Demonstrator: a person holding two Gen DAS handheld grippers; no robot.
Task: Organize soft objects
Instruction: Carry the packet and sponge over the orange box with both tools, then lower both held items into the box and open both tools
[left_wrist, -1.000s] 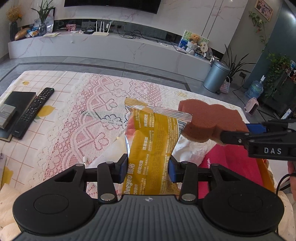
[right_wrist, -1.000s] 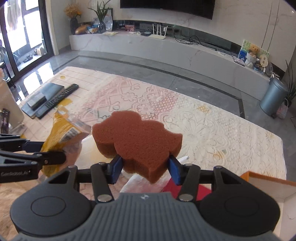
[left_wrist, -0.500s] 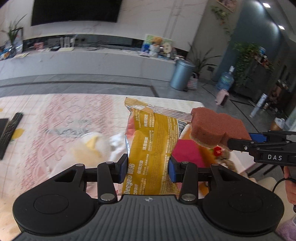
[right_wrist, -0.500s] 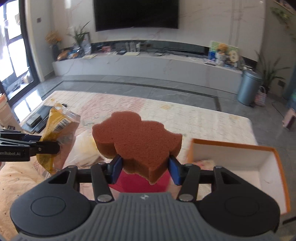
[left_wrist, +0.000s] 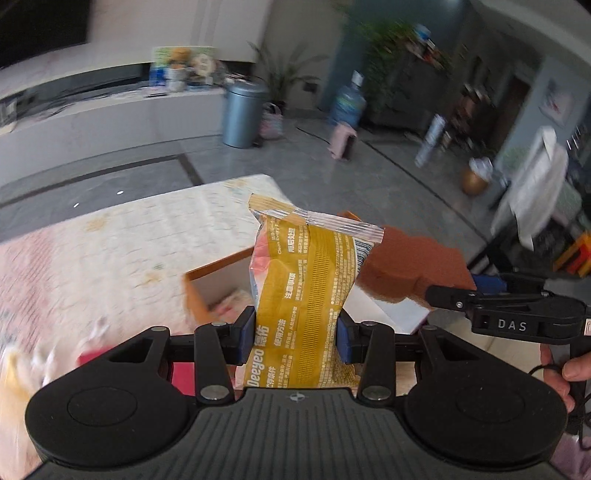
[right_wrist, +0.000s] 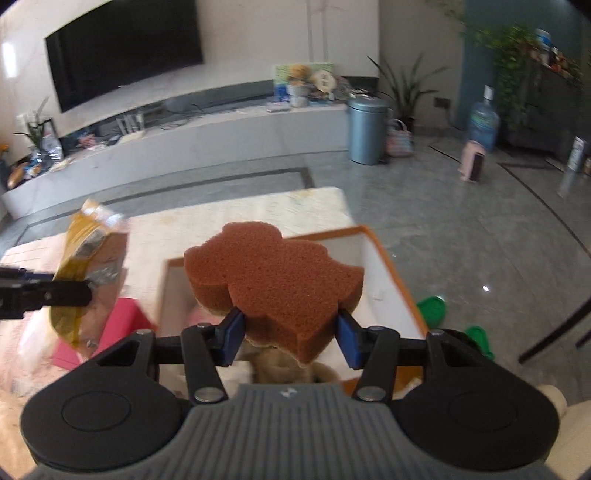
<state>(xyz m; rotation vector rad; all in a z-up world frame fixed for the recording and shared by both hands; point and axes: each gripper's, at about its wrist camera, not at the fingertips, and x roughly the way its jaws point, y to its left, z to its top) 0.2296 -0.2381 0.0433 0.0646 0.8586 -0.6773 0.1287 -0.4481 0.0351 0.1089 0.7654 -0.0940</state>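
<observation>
My left gripper (left_wrist: 295, 334) is shut on a yellow foil packet (left_wrist: 306, 295) that stands upright between its blue pads. My right gripper (right_wrist: 290, 332) is shut on a brown shaped sponge (right_wrist: 273, 280), lying flat between the pads. Both hang above an orange-rimmed white box (right_wrist: 384, 258) near the table's right end. In the left wrist view the sponge (left_wrist: 410, 266) and the right gripper (left_wrist: 458, 295) sit just right of the packet, over the box (left_wrist: 221, 277). The right wrist view shows the packet (right_wrist: 88, 266) at far left.
A lace cloth covers the table (left_wrist: 129, 240), whose far right corner lies just beyond the box. A pink-red item (right_wrist: 122, 325) lies left of the box, soft pale things below it. Green objects (right_wrist: 432, 310) lie on the floor. A grey bin (right_wrist: 367, 129) stands behind.
Both grippers have swept to the right across the table with their loads. The remote and book have left view; the orange-rimmed box now lies under the packet and sponge.
</observation>
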